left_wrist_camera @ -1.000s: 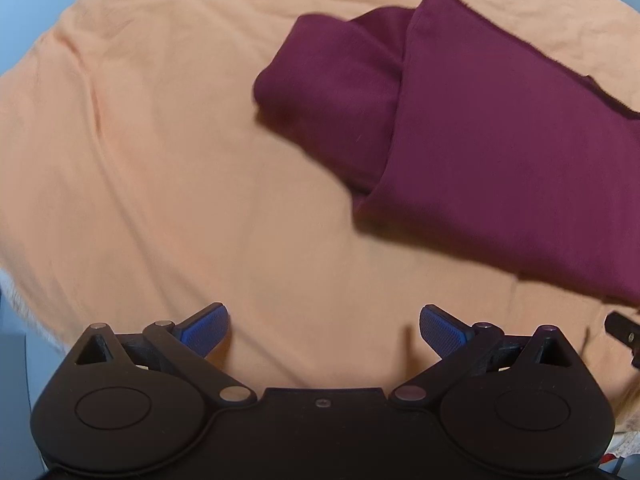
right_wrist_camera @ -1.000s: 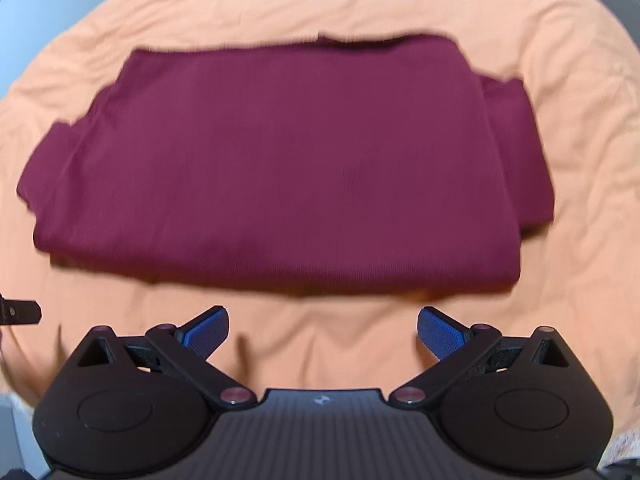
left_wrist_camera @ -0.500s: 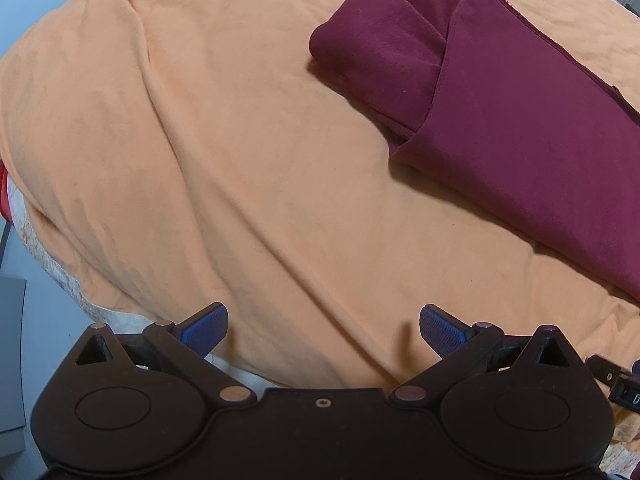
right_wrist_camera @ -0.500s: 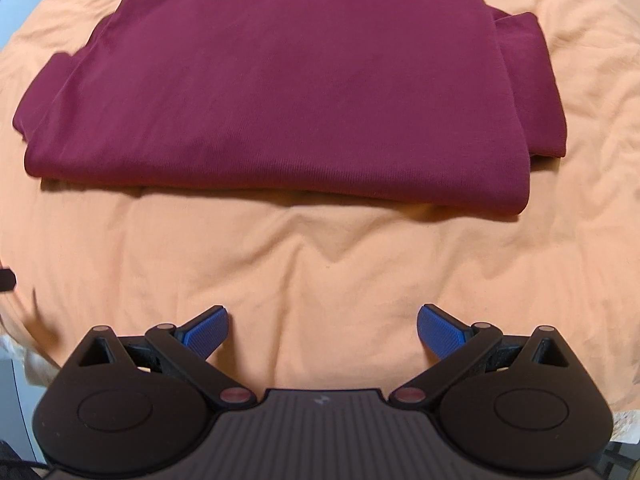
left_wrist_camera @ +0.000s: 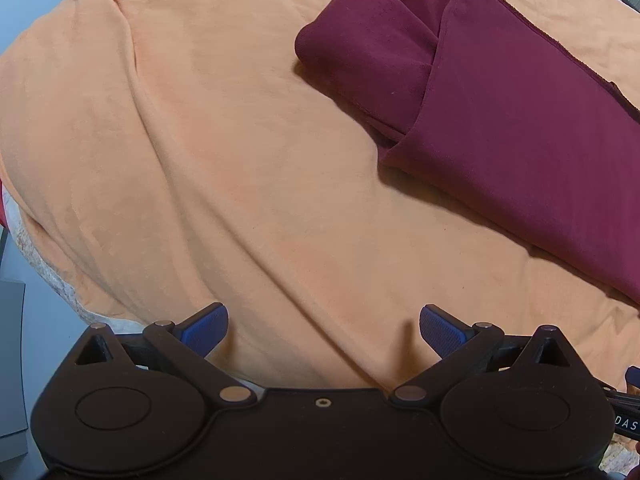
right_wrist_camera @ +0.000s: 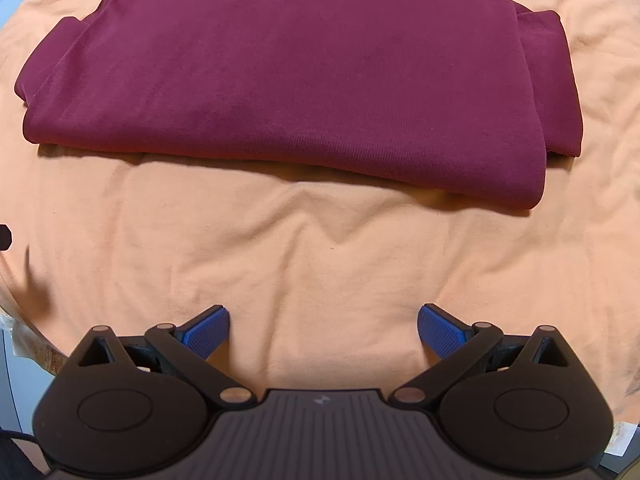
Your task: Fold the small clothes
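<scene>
A maroon garment lies folded into a flat rectangle on an orange sheet, filling the upper half of the right wrist view. In the left wrist view the same garment lies at the upper right, with a folded sleeve sticking out at its left end. My left gripper is open over bare sheet, well short of the garment. My right gripper is open too, with nothing between its blue pads, a short way in front of the garment's near folded edge.
The orange sheet covers the whole work surface, with soft wrinkles. Its left edge drops off to a grey floor in the left wrist view. A tip of the other gripper shows at the right edge.
Both grippers have drawn back from the garment, which now sits farther up in both views. The garment itself has stayed folded and still.
</scene>
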